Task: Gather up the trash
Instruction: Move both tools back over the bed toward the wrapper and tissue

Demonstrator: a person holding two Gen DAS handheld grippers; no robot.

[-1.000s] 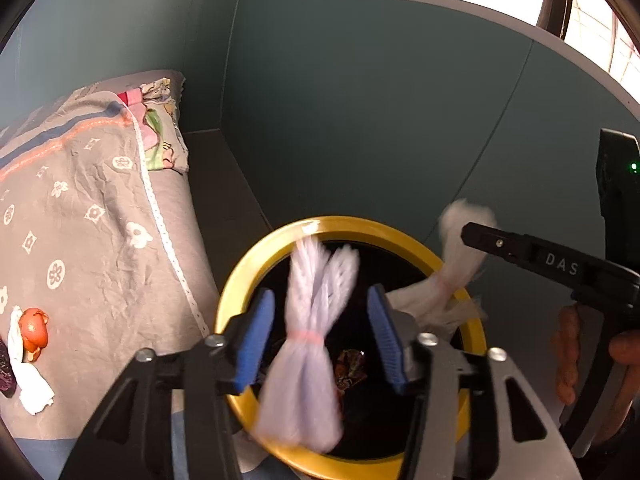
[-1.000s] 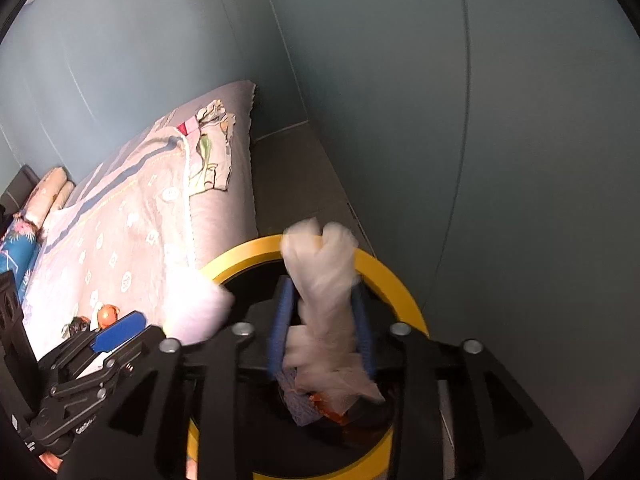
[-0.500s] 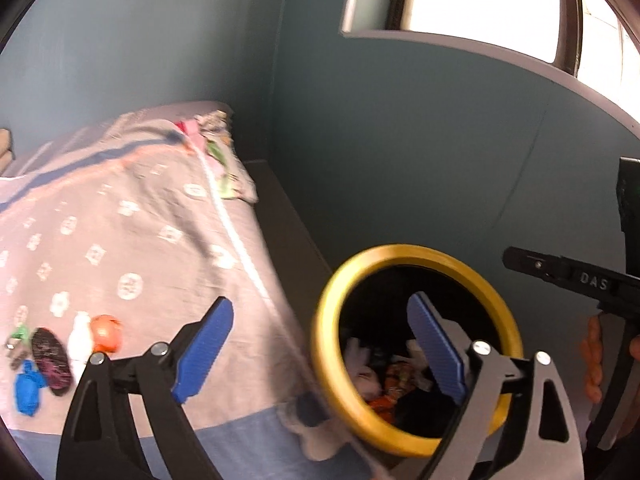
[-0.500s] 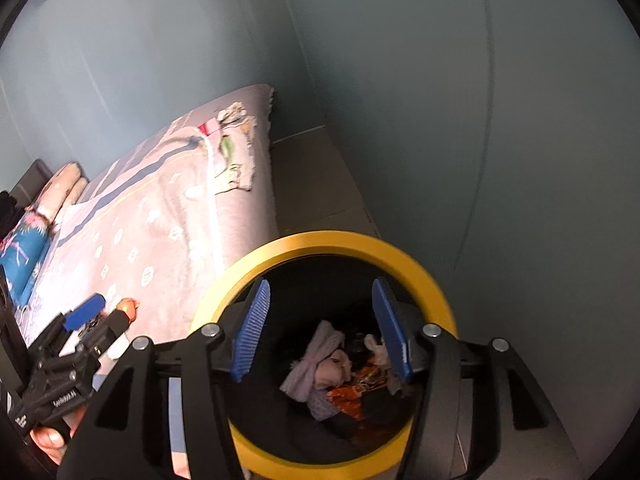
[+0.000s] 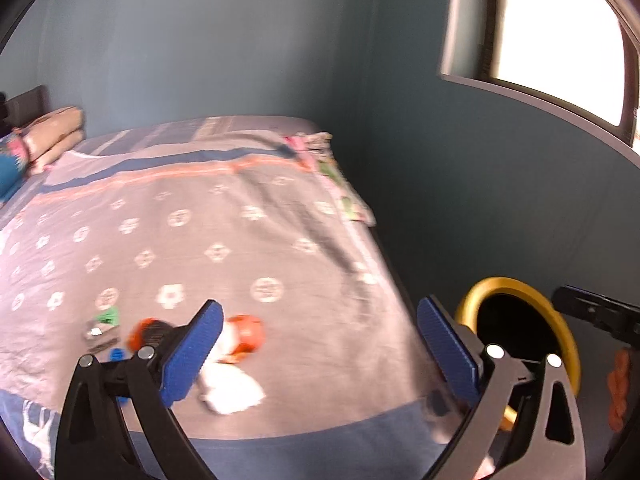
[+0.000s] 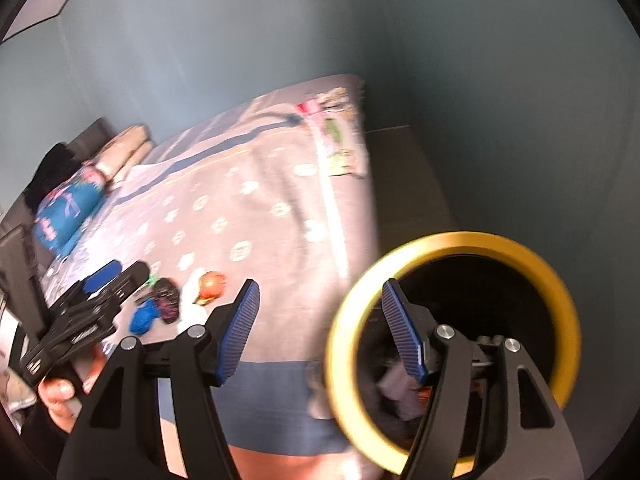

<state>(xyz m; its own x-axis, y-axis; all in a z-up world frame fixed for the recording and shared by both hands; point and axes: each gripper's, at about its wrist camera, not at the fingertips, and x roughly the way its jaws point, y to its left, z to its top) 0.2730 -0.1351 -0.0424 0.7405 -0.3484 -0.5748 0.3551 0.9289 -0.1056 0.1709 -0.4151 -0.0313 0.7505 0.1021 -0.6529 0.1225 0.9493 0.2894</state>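
Several bits of trash lie near the bed's front edge: an orange-red piece [image 5: 246,334], a white tissue [image 5: 230,390], a green scrap [image 5: 106,316] and a dark wrapper [image 5: 150,332]. My left gripper [image 5: 322,352] hovers over them, its jaws still opening wide with nothing between them. The yellow-rimmed black bin [image 5: 520,286] stands at the right beside the bed. In the right wrist view my right gripper [image 6: 320,334] hangs between the bed and the bin's rim [image 6: 452,240]; its jaws are opening and empty. Discarded trash [image 6: 396,384] lies inside the bin. The orange piece [image 6: 212,282] and a blue scrap [image 6: 144,318] show at left.
The grey patterned bedspread [image 5: 240,240] fills most of the view, with pillows [image 5: 48,140] at its far left end. Teal walls close in behind and to the right, under a bright window [image 5: 552,32]. A narrow floor strip [image 6: 404,184] runs between bed and wall.
A second ago each gripper held a white tissue wad over the bin. Both wads dropped in, the jaws spread, and both grippers swung left toward the trash on the bed.
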